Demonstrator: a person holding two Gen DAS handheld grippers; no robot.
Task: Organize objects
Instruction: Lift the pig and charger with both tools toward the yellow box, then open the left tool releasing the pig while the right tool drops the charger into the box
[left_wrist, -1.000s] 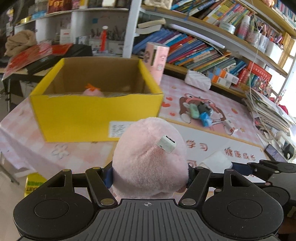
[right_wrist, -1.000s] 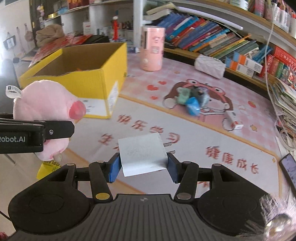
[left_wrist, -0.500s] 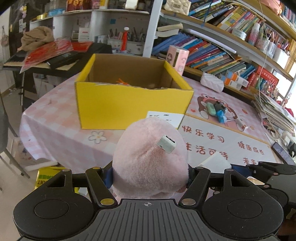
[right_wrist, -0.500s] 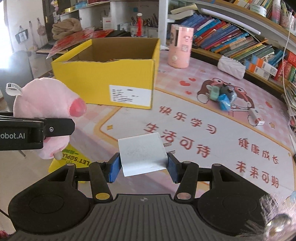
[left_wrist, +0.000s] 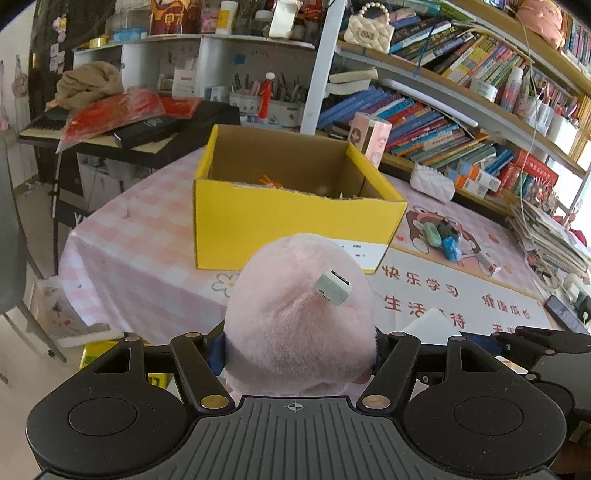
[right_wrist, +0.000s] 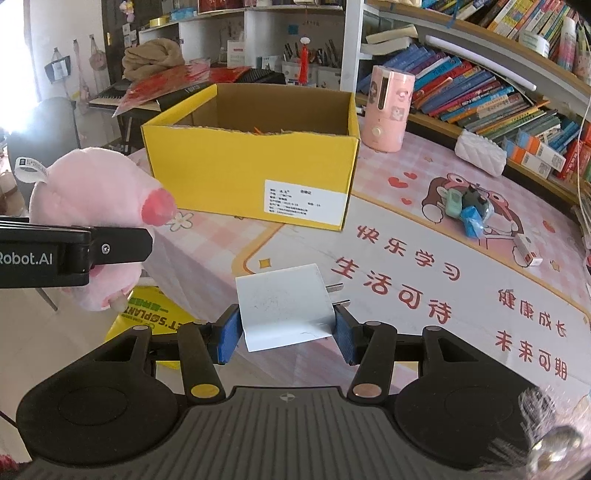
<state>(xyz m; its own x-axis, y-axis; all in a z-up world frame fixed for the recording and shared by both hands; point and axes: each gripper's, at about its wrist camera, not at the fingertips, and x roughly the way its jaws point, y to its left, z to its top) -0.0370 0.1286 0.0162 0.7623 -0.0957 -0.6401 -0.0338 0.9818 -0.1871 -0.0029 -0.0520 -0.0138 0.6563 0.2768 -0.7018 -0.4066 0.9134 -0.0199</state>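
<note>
The left gripper (left_wrist: 295, 354) is clamping a plush (left_wrist: 299, 317) between its blue pads, with the jaws standing about half apart around the soft body. The plush is pale pink and fuzzy, with a rounded shape, a darker pink tip on one stubby limb, and a white tag (left_wrist: 331, 287) sticking out near its top. In the right wrist view it is hanging to the left of the right gripper, above the surface edge.

The right gripper (right_wrist: 286, 332) is gripping a charger (right_wrist: 282, 308) at a narrower opening, its pads pressing on both sides. The charger is a flat white block with two metal prongs pointing right, and it is sitting slightly tilted between the fingers.

Ahead of both grippers, a box (right_wrist: 251, 173) is standing open on the surface (right_wrist: 406, 295). It is yellow outside, plain brown inside, with a white label on its near right corner; something orange is showing just over its rim. The surface is carrying a pink checked cloth and a mat printed with red characters and a cartoon figure. Ahead and to the right, small toys (right_wrist: 467, 210) are lying in a cluster on the mat, and a pink canister (right_wrist: 386, 110) is standing beyond the box. Bookshelves (left_wrist: 461, 110) packed with books are filling the room behind.
</note>
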